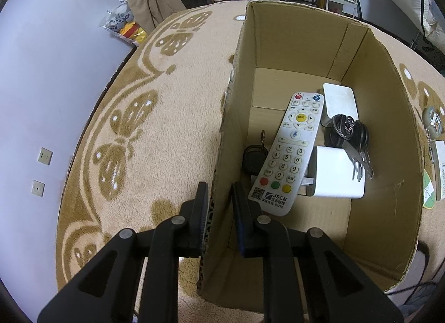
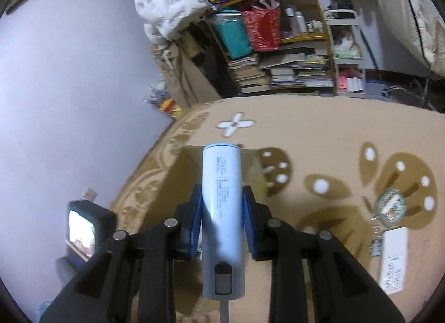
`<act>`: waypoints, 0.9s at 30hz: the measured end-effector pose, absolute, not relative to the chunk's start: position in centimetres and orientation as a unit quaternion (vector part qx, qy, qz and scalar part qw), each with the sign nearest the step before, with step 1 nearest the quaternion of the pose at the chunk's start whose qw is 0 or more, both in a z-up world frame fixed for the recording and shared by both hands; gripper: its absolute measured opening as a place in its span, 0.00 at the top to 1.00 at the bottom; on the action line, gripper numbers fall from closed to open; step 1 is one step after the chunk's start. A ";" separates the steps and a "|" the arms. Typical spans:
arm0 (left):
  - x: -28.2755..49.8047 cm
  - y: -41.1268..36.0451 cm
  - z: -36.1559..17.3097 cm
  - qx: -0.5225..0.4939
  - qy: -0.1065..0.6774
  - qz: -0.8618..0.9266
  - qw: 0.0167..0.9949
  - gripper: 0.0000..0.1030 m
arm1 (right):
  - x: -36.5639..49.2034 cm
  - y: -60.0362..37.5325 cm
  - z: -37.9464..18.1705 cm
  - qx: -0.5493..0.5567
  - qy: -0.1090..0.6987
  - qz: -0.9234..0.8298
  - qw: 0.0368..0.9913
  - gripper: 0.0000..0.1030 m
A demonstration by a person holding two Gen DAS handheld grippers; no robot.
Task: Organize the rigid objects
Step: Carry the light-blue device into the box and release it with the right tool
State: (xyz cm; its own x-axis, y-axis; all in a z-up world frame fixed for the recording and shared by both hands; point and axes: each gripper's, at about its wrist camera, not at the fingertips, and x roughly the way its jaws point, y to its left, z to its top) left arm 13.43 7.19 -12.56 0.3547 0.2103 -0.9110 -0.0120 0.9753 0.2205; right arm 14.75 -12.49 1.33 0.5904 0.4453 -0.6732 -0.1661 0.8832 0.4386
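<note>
While the left gripper point(image 1: 219, 198) pinched the near-left wall of the cardboard box point(image 1: 317, 45) — steadying it — the right gripper point(image 2: 222, 200) clamped the pale-blue power bank point(image 2: 222, 200) above the box, probably awaiting lowering and release inside.

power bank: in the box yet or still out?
Out. The power bank is clamped in the right hand-held gripper above the cardboard box, which holds a remote and keys.
</note>
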 end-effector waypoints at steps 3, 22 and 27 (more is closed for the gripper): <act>13.4 7.2 -12.6 0.088 0.564 0.068 0.818 0.84 | 14.7 -10.8 1.3 0.175 0.419 0.186 0.872 0.72; 13.5 7.0 -12.5 0.080 0.565 0.066 0.819 0.84 | 16.8 -6.5 -5.2 0.203 0.467 0.165 0.845 0.71; 13.5 6.9 -12.5 0.081 0.565 0.065 0.819 0.85 | 16.7 -6.4 -6.2 0.190 0.483 0.168 0.838 0.71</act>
